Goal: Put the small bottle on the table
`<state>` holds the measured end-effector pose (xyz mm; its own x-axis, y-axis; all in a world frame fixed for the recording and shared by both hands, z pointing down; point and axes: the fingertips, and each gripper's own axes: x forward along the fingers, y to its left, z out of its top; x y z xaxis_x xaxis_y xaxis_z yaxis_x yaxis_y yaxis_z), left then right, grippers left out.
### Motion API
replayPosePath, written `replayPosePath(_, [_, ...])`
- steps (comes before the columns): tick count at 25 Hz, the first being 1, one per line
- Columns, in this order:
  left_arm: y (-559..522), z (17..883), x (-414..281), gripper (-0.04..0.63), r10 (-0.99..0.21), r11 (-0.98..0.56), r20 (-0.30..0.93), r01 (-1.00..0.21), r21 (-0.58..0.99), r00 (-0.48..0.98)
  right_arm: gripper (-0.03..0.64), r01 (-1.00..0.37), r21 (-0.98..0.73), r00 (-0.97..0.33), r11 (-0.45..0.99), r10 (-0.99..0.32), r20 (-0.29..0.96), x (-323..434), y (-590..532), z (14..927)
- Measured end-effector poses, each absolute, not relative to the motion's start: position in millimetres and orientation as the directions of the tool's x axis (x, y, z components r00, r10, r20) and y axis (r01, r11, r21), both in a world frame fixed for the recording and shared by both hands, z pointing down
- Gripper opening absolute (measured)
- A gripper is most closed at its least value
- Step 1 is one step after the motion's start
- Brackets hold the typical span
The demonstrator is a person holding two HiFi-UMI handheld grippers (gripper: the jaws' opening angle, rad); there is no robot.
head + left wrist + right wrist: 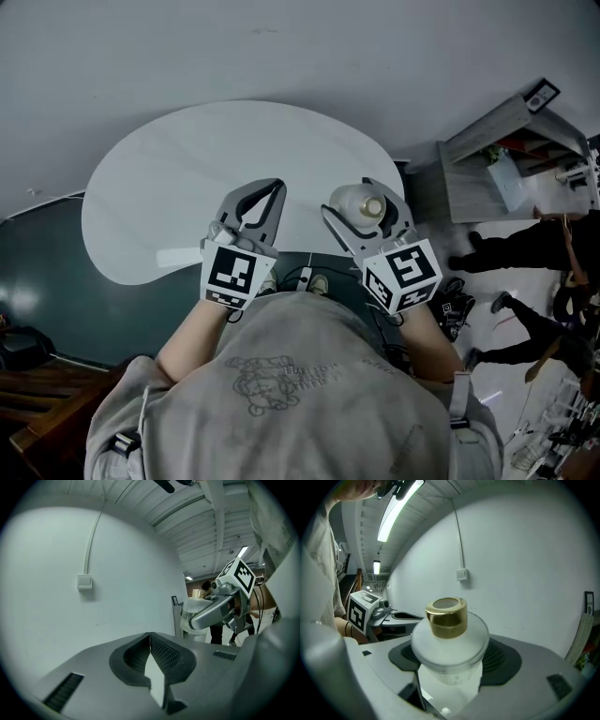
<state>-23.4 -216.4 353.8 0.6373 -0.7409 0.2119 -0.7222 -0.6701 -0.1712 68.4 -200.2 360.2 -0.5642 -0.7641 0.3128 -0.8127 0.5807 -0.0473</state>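
Right claw [359, 199]: gripping small bottle [449, 641], gold cap [448, 616]
Left claw [150, 641]: pinched together, empty
Bench [159, 178]: white, upper left of frame

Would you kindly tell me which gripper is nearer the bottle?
Right. The right gripper is shut on the bottle; the left gripper, shut and empty, is apart to its left.

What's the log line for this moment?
right gripper: shut on small bottle, over table | left gripper: jaws shut, empty
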Motion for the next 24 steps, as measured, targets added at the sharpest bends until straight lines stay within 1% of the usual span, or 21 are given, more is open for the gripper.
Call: replayPosePath(24, [-212.6,352.5,-20.0,0.018,-0.742,-0.668,0.213,-0.726,-0.163,0.635,0.324,-0.808,-0.062,-0.569,0.586,-0.749,0.338,74.8,-192.6,364.7])
